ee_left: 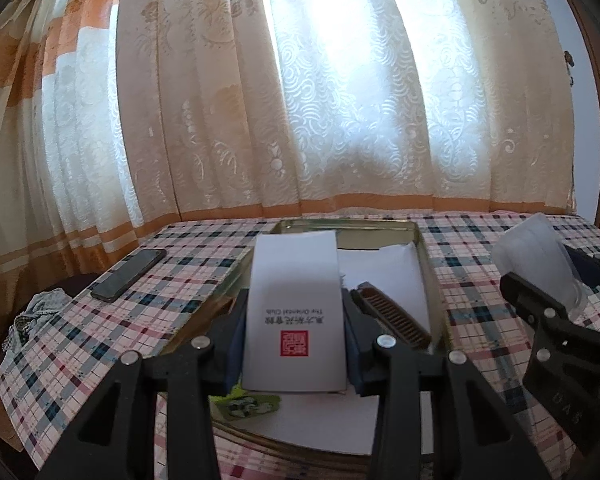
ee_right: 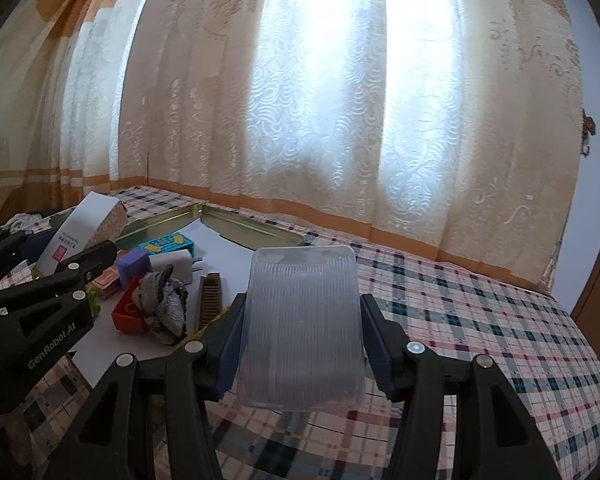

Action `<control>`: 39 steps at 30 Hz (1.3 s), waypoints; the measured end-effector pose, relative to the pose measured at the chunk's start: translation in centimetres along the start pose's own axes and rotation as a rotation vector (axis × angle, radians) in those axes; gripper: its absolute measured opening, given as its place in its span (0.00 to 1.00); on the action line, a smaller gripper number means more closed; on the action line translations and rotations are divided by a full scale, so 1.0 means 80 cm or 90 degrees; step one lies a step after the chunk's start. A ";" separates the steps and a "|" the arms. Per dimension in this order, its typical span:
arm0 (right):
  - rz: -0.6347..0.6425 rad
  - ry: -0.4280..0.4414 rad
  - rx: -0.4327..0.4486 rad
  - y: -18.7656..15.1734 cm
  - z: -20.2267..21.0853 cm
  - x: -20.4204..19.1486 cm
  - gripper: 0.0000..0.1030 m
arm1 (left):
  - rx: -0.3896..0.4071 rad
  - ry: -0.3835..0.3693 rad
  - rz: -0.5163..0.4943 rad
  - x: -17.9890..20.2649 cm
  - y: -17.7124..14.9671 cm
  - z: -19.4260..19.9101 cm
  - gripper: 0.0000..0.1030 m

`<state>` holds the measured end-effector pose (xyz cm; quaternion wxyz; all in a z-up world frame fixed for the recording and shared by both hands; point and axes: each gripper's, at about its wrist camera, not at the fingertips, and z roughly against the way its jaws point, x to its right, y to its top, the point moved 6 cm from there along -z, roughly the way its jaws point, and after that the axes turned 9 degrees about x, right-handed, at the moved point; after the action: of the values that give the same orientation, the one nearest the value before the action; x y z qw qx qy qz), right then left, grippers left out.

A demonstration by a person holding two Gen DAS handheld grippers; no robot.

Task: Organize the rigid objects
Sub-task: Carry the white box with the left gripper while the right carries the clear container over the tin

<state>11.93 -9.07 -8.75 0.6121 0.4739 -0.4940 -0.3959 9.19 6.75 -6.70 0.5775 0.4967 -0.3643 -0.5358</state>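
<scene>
Clamped between the left gripper's (ee_left: 296,344) blue pads, a tall white cardboard box with a red seal (ee_left: 294,316) fills the lower centre of the left wrist view, held above the shallow gold metal tray (ee_left: 424,256). Right of it in the tray lies a brown comb (ee_left: 392,318). At lower centre of the right wrist view, the right gripper (ee_right: 300,344) grips a clear ribbed plastic container (ee_right: 300,328) over the plaid tablecloth (ee_right: 480,340). A black phone (ee_left: 128,274) lies at left.
</scene>
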 end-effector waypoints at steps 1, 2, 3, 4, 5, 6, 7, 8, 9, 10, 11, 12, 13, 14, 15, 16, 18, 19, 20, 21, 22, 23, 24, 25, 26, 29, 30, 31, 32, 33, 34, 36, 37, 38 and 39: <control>0.001 0.001 -0.001 0.000 -0.001 -0.002 0.55 | -0.002 0.001 0.001 -0.002 0.000 -0.001 0.39; 0.001 0.004 -0.002 0.001 -0.003 -0.004 0.55 | -0.003 0.002 0.003 -0.006 -0.001 -0.002 0.39; 0.000 0.006 -0.003 0.001 -0.004 -0.005 0.55 | -0.003 0.004 0.003 -0.008 -0.001 -0.002 0.39; 0.000 0.006 -0.004 0.001 -0.005 -0.006 0.55 | -0.003 0.006 0.003 -0.011 -0.001 -0.003 0.39; -0.001 0.008 -0.005 0.001 -0.006 -0.007 0.55 | -0.003 0.009 0.003 -0.014 -0.001 -0.003 0.39; -0.003 0.009 -0.007 0.001 -0.007 -0.007 0.55 | -0.003 0.011 0.005 -0.016 -0.001 -0.004 0.39; -0.005 0.011 -0.009 0.001 -0.009 -0.007 0.55 | -0.004 0.013 0.006 -0.019 -0.001 -0.005 0.39; -0.006 0.012 -0.010 0.000 -0.009 -0.008 0.55 | -0.005 0.014 0.006 -0.021 -0.002 -0.005 0.39; -0.006 0.013 -0.011 0.000 -0.010 -0.008 0.55 | -0.006 0.016 0.006 -0.023 -0.002 -0.006 0.39; -0.007 0.015 -0.012 0.001 -0.011 -0.009 0.55 | -0.006 0.018 0.004 -0.024 -0.002 -0.007 0.39; -0.009 0.017 -0.013 0.001 -0.012 -0.010 0.55 | -0.006 0.020 0.000 -0.025 -0.002 -0.008 0.39; -0.011 0.022 -0.014 0.002 -0.013 -0.012 0.55 | -0.007 0.022 -0.006 -0.025 -0.002 -0.009 0.39; -0.011 0.026 -0.014 0.003 -0.014 -0.014 0.55 | -0.008 0.023 -0.010 -0.026 -0.002 -0.010 0.39; -0.008 0.029 -0.013 0.005 -0.015 -0.017 0.55 | -0.009 0.023 -0.012 -0.027 -0.001 -0.011 0.39; -0.005 0.034 -0.011 0.008 -0.015 -0.021 0.55 | -0.011 0.023 -0.013 -0.029 0.000 -0.012 0.39; -0.005 0.038 -0.011 0.010 -0.016 -0.023 0.55 | -0.015 0.022 -0.013 -0.031 0.001 -0.014 0.39; -0.007 0.051 -0.010 0.018 -0.019 -0.029 0.55 | -0.019 0.022 -0.014 -0.034 0.005 -0.017 0.39; -0.008 0.055 -0.010 0.022 -0.021 -0.031 0.55 | -0.021 0.023 -0.018 -0.036 0.007 -0.019 0.39; -0.009 0.060 -0.010 0.025 -0.023 -0.033 0.55 | -0.021 0.024 -0.021 -0.038 0.010 -0.021 0.39; -0.012 0.066 -0.010 0.030 -0.026 -0.035 0.55 | -0.022 0.024 -0.023 -0.039 0.012 -0.022 0.39; -0.015 0.072 -0.012 0.033 -0.029 -0.037 0.55 | -0.022 0.026 -0.027 -0.041 0.015 -0.024 0.39; -0.019 0.077 -0.013 0.037 -0.031 -0.039 0.55 | -0.021 0.027 -0.029 -0.043 0.017 -0.024 0.39; -0.023 0.084 -0.017 0.041 -0.036 -0.041 0.55 | -0.020 0.030 -0.031 -0.045 0.019 -0.026 0.39; -0.026 0.089 -0.020 0.044 -0.040 -0.042 0.55 | -0.021 0.032 -0.032 -0.049 0.022 -0.029 0.39; -0.028 0.093 -0.022 0.046 -0.043 -0.044 0.55 | -0.024 0.034 -0.033 -0.051 0.023 -0.032 0.39; -0.033 0.107 -0.034 0.052 -0.056 -0.050 0.55 | -0.041 0.034 -0.036 -0.058 0.026 -0.045 0.39; -0.038 0.113 -0.041 0.054 -0.063 -0.052 0.55 | -0.045 0.034 -0.040 -0.058 0.026 -0.048 0.39; -0.042 0.117 -0.046 0.054 -0.066 -0.054 0.55 | -0.052 0.035 -0.046 -0.059 0.025 -0.052 0.39; -0.046 0.121 -0.054 0.055 -0.071 -0.055 0.55 | -0.059 0.034 -0.050 -0.059 0.024 -0.056 0.39; -0.051 0.127 -0.062 0.055 -0.077 -0.057 0.55 | -0.063 0.032 -0.052 -0.059 0.024 -0.058 0.39; -0.054 0.130 -0.066 0.055 -0.079 -0.058 0.55 | -0.068 0.032 -0.055 -0.059 0.023 -0.061 0.39; -0.057 0.138 -0.079 0.056 -0.087 -0.062 0.55 | -0.078 0.032 -0.062 -0.059 0.021 -0.065 0.39; -0.056 0.142 -0.088 0.056 -0.092 -0.065 0.55 | -0.086 0.030 -0.065 -0.058 0.019 -0.069 0.39; -0.056 0.145 -0.094 0.055 -0.096 -0.066 0.55 | -0.091 0.028 -0.065 -0.058 0.019 -0.072 0.39; -0.057 0.149 -0.101 0.054 -0.101 -0.068 0.55 | -0.096 0.023 -0.064 -0.058 0.018 -0.074 0.39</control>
<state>18.81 -1.33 -6.27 0.6826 0.4887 -0.3647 -0.4028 14.43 12.29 -6.24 0.5919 0.4792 -0.2869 -0.5811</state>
